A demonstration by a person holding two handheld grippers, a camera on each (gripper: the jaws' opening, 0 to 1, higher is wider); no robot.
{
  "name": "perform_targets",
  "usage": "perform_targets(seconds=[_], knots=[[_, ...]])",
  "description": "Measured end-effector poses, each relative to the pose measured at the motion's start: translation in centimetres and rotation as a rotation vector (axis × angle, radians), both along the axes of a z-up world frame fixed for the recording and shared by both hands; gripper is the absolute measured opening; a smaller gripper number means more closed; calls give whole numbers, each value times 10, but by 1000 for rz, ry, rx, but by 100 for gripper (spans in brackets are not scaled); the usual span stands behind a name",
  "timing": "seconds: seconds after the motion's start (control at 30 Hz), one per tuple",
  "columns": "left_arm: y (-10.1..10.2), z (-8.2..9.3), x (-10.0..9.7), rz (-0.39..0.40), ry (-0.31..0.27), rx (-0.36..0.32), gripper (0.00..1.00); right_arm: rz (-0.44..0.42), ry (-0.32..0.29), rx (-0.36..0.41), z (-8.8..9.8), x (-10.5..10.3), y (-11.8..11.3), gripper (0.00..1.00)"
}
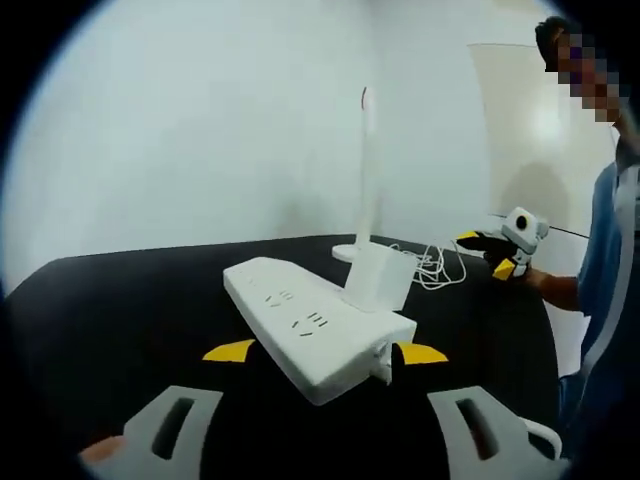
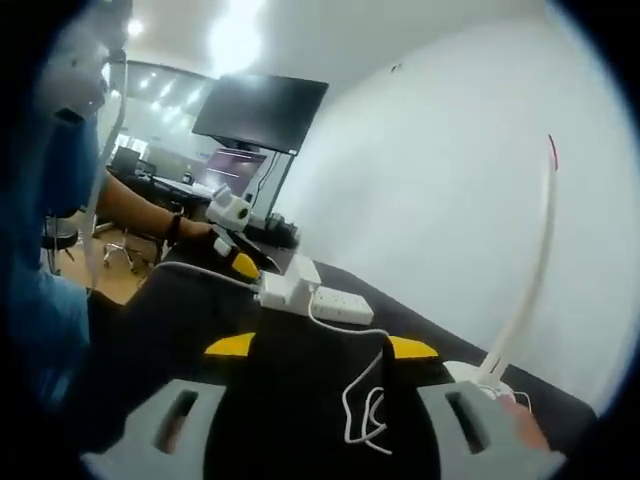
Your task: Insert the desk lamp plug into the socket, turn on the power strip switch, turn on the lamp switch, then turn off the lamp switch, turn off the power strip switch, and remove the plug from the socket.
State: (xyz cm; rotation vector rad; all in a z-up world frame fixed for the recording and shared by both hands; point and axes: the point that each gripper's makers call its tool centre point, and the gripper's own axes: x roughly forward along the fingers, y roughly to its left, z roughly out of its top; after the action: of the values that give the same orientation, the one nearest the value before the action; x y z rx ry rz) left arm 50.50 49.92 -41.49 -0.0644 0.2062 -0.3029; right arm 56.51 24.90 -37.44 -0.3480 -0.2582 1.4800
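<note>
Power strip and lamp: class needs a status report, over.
Both tongs open, holding nothing. Plug adapter seated in power strip; lamp upright behind. Loose cord on black table, nothing blocking.

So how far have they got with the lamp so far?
Done: the plug sits in the power strip. In hand: the left gripper is open at the strip's near end, seemingly for its switch. Whether the lamp is lit cannot be told; unplugging remains.
</note>
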Motion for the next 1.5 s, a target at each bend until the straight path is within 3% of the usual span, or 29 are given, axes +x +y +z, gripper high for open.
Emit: perform_targets(seconds=[0.2, 0.5, 1.17, 1.23, 1.5], knots=[[0, -6, 2, -11, 21, 12, 41, 0, 9, -1, 0, 1, 0, 49], [0, -3, 0, -14, 17, -24, 41, 0, 8, -11, -3, 1, 1, 48], [3, -4, 0, -17, 31, -38, 35, -12, 5, -29, -7, 3, 2, 47], [3, -5, -2, -17, 41, -40, 30, -12, 5, -32, -7, 3, 2, 47], [4, -6, 1, -16, 39, -41, 32, -14, 8, -39, -9, 4, 3, 47]])
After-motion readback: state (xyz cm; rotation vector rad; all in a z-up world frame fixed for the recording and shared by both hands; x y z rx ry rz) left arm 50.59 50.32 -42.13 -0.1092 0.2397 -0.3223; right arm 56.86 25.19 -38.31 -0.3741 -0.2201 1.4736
